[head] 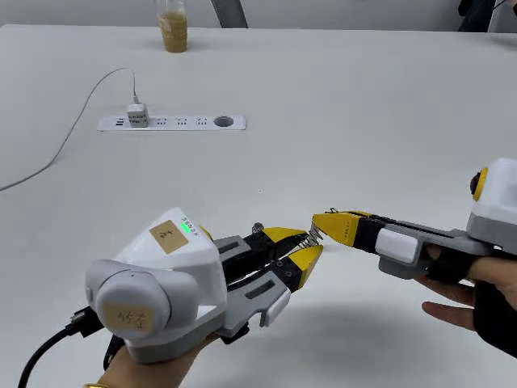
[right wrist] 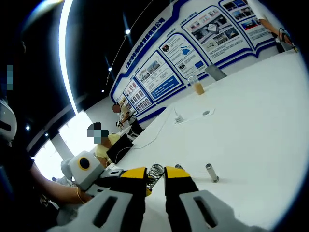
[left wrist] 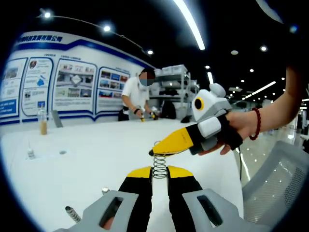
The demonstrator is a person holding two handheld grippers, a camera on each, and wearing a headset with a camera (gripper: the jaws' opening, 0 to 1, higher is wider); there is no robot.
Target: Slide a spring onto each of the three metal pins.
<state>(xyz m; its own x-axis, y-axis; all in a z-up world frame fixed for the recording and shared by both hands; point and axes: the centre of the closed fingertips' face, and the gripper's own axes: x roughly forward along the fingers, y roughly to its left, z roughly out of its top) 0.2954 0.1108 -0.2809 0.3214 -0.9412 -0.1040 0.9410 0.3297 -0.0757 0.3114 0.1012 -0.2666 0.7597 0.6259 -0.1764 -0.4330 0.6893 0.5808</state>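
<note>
The left hand-held gripper (head: 302, 247) reaches in from the lower left above the white counter (head: 347, 121), its yellow-tipped jaws closed on a small spring (head: 309, 237). In the left gripper view the spring stands up between those tips. The right hand-held gripper (head: 322, 225) comes in from the right. Its jaws are drawn together at the spring's far end and pinch the end coil, so the two tips nearly meet nose to nose with the spring bridging them above the counter. One metal pin (right wrist: 211, 172) lies on the counter just past the right tips in the right gripper view. The left gripper view has a pin (left wrist: 72, 212) lying low on the left, beside the left jaw, apart from the spring. Around both tools the counter surface is bare on every side. Well apart, towards the far left, a power strip (head: 171, 122) lies flat with a white charger (head: 136, 113) plugged in, and its cable (head: 73, 129) curves off to the left edge. A cup (head: 172, 24) of brown drink stands near the far edge. In the left gripper view the counter's right edge runs close past the right hand (left wrist: 241, 130), and a grey chair (left wrist: 280, 169) sits beyond it.
</note>
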